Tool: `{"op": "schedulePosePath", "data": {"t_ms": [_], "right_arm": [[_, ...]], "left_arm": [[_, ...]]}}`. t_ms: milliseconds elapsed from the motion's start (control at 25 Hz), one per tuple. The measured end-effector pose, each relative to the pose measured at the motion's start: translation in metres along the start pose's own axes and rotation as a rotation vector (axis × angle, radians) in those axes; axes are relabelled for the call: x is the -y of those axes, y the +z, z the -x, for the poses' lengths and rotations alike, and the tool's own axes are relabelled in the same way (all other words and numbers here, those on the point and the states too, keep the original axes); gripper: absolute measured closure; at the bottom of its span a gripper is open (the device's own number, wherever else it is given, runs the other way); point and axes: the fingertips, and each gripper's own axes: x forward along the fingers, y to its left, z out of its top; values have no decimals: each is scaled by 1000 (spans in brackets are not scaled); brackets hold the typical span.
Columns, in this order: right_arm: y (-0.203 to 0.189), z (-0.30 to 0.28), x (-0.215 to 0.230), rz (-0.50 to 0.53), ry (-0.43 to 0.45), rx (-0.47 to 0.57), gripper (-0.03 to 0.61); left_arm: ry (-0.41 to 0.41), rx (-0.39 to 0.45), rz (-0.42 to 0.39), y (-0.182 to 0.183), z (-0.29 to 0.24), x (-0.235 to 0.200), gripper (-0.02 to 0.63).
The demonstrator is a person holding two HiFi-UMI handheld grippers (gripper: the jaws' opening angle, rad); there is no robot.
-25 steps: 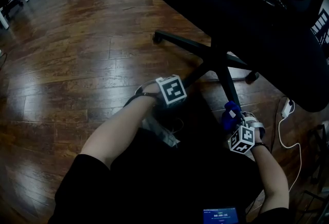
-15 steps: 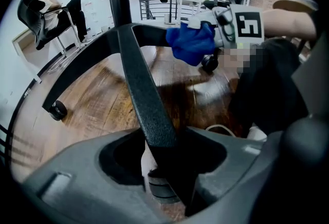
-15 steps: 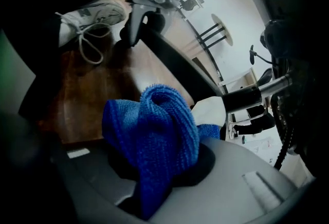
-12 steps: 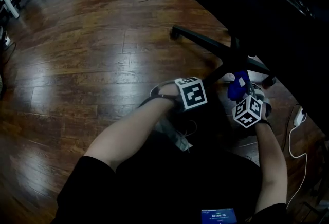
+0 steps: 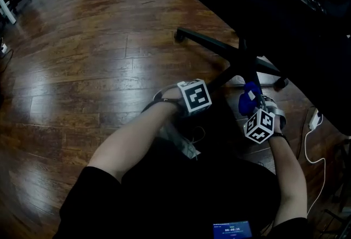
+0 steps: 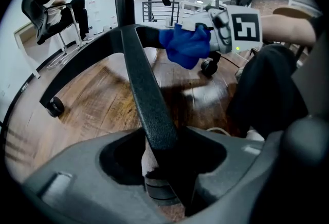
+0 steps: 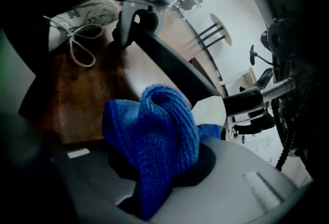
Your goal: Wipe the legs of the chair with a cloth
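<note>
Blue cloth [image 7: 154, 130] pinched in right gripper [image 7: 164, 166] fingers beside chair hub; left gripper [image 6: 159, 161] fingers clamp chair leg [image 6: 144, 89].

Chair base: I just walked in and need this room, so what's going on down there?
A person with a gripper in each hand is cleaning the chair base. The left gripper clamps one black chair leg, steadying it. The right gripper holds a bunched blue cloth close to the centre column.

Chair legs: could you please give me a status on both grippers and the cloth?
Left gripper clamped on one chair leg. Right gripper holds blue cloth, close by the base hub. White cable on floor, off to the right.
</note>
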Motion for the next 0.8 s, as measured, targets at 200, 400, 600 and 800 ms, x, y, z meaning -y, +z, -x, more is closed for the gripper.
{"op": "schedulePosePath", "data": {"t_ms": [200, 400, 600, 800], "right_arm": [[-43, 38, -66, -22, 123, -10, 500], [-64, 50, -92, -5, 174, -49, 500], [-45, 33, -62, -29, 113, -27, 502], [-5, 0, 9, -77, -4, 18, 500]], "left_arm": [[-7, -9, 8, -4, -1, 2, 400], [-13, -21, 19, -4, -1, 5, 400], [-38, -41, 21, -6, -1, 8, 400], [-35, -48, -30, 2, -4, 11, 397]]}}
